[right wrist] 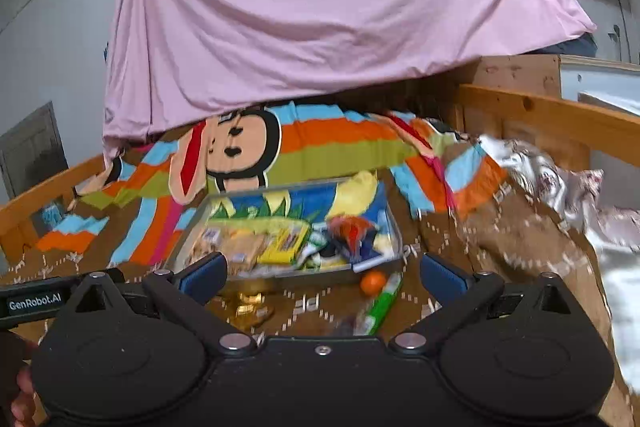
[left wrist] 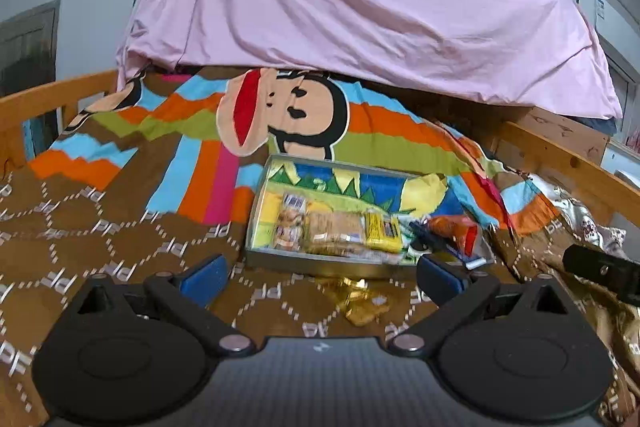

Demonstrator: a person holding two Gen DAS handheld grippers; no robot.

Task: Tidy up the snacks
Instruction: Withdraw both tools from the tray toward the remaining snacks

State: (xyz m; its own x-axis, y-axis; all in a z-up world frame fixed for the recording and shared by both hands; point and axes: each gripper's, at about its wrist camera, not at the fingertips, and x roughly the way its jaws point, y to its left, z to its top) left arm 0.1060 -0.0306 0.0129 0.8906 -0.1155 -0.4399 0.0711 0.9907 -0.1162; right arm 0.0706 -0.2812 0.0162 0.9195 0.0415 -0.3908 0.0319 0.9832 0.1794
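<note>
On the bed, the left gripper (left wrist: pixel 320 277) is hovering with jaws wide apart, holding nothing; the snack tray (left wrist: pixel 320 263) is lying just beyond. The right gripper (right wrist: pixel 322 277) is gaping empty too, the tray (right wrist: pixel 296 277) ahead.

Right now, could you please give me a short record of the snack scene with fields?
surface: patterned bedspread
tray: flat on the bedspread, holding wrapped snacks
in tray: biscuit pack, yellow packet, orange packet
outside tray: gold wrappers, orange ball, green tube
left gripper: open, empty
right gripper: open, empty
</note>
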